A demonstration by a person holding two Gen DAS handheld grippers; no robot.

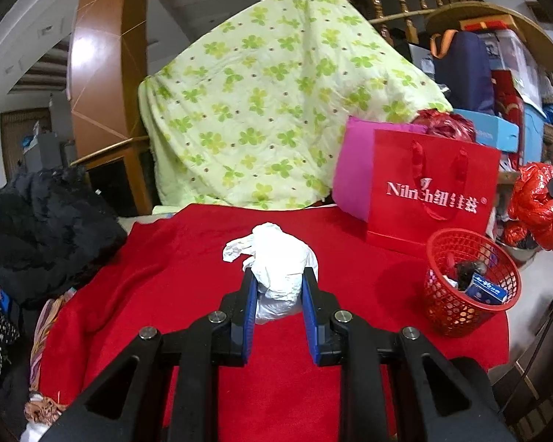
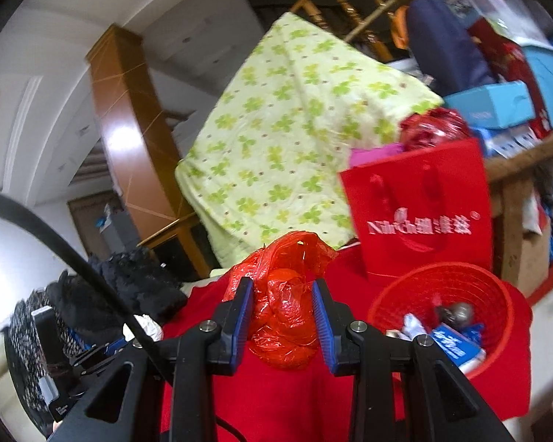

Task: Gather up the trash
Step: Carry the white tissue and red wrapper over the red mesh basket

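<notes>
Here, at far left of the left wrist view, a heap of black clothing [image 1: 44, 228] beside the red cloth [image 1: 158, 280] covering the table. Mid-frame, left gripper [image 1: 279, 283] clenched on a crumpled white plastic bag [image 1: 276, 269], blue pads pressing its lower part, upper folds spilling out above the fingertips. Further right, a red gift bag [image 1: 435, 195] standing upright with a pink bag [image 1: 354, 169] just behind, then the red mesh basket [image 1: 468, 280] on the cloth near the table's right edge, already holding a blue box and darker scraps. In the right wrist view, right gripper [image 2: 283, 294] likewise clamped on a crumpled red plastic bag [image 2: 287, 294], basket [image 2: 438, 283] just to its right and lower. Probably mid-carry: both pieces of trash grasped, neither yet over the basket. Next move likely calling for bringing each bundle above the basket rim, then releasing one at a time so that nothing lands on the cloth. Hard to tell whether the white bag hangs clear of the cloth or brushes it. Basket contents too jumbled to name beyond the blue box; far rim of the basket cut by the gripper body in the right view; right-hand shelves blurred.
</notes>
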